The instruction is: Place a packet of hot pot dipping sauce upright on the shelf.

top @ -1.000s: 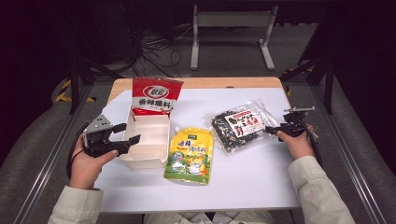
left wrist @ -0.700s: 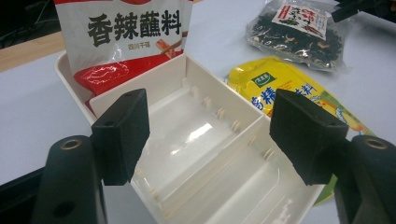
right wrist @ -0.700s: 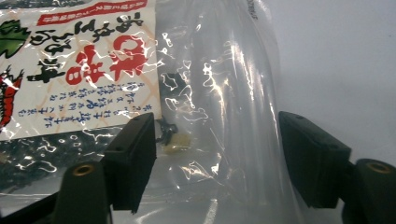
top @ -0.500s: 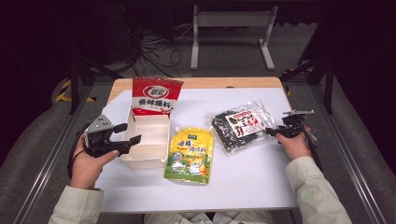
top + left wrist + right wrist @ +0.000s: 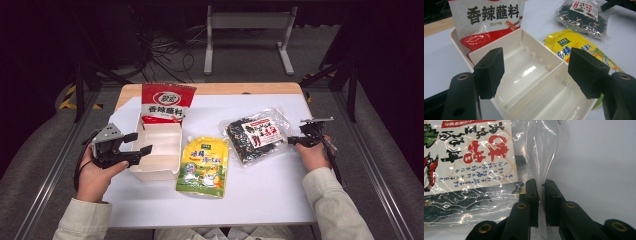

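While right tool [image 5: 540, 192] pinches seaweed bag [image 5: 474, 170], red pouch [image 5: 489, 22] reads 香辣蘸料

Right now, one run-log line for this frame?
right gripper: jaws just closed, pinching clear edge of seaweed bag | left gripper: open over white tray | yellow pouch: flat on table

Lab recording space, white table [image 5: 260, 200] on metal rails [image 5: 385, 165], loose floor cables [image 5: 165, 50], grey stand [image 5: 248, 25], dark surroundings
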